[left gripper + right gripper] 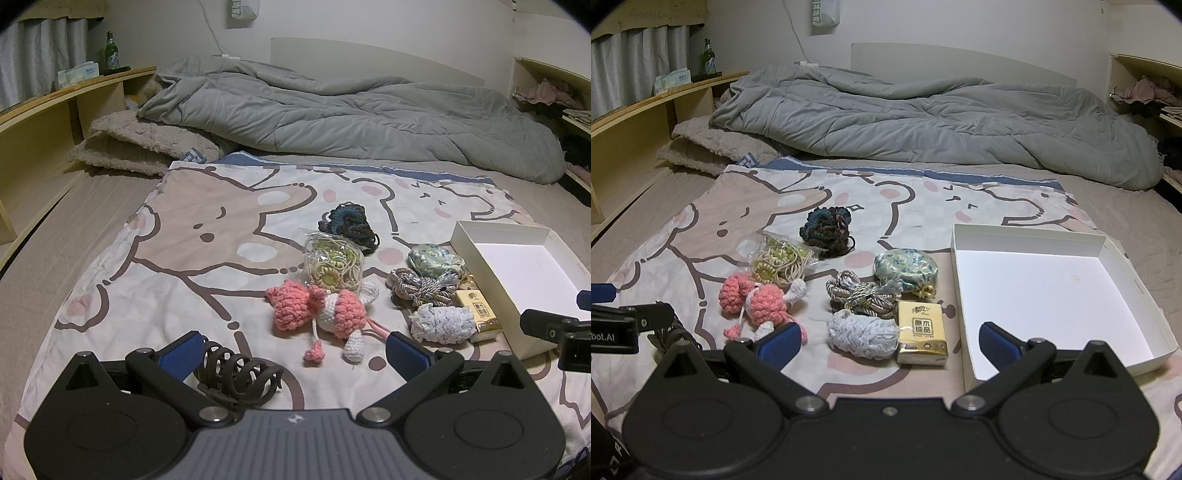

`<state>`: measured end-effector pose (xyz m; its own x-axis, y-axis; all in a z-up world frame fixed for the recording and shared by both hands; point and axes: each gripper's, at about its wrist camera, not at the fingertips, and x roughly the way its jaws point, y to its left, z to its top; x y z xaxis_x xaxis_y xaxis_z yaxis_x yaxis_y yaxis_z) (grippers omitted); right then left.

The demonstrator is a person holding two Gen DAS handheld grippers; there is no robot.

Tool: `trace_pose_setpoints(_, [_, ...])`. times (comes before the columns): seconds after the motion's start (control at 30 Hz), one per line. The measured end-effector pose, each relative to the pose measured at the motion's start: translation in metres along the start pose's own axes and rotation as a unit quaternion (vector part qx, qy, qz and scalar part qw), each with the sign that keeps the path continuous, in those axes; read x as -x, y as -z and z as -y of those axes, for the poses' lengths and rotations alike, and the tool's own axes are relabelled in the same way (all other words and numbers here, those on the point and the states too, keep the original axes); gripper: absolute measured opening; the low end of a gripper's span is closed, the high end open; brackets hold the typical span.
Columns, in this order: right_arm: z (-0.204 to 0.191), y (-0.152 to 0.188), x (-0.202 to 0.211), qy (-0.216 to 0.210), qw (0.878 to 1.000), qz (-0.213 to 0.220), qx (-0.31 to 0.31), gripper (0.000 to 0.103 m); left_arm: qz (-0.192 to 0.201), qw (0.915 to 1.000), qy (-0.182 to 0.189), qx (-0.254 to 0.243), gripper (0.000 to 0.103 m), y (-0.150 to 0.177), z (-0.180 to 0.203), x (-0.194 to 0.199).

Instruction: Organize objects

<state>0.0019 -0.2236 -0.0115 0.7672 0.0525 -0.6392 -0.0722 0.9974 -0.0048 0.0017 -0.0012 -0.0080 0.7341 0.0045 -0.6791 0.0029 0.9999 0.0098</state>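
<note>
The white box (1049, 291) lies empty on the bed, open side up, at the right edge of the cartoon-print sheet (184, 236). Left of the box and close together lie a tissue pack (922, 334), cord bundles (862, 297) and a pink crochet doll (757, 304); bare sheet lies beyond them. The left gripper (295, 350) spreads its fingers wide beside a dark hair claw (240, 376). The right gripper (886, 341) is wide too, one finger over the box's near rim.

I hold my left gripper (295, 354) low and level, its jaws spread wide, the blue pads (183, 354) well apart with nothing between them. My right gripper (888, 343) sits at much the same height, jaws equally wide and empty. The two hang side by side; each shows at the edge of the other's wrist view, pointing the same way.
</note>
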Motion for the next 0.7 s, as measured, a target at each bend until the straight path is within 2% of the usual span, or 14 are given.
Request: trace_pose_setpoints(0.7, [-0.0011,0.0012,-0.0006,0.0,1.0,-0.003,0.001,0.103,-0.007,1.0,0.003,0.004,0.103,-0.0012,-0.0035,0.0009])
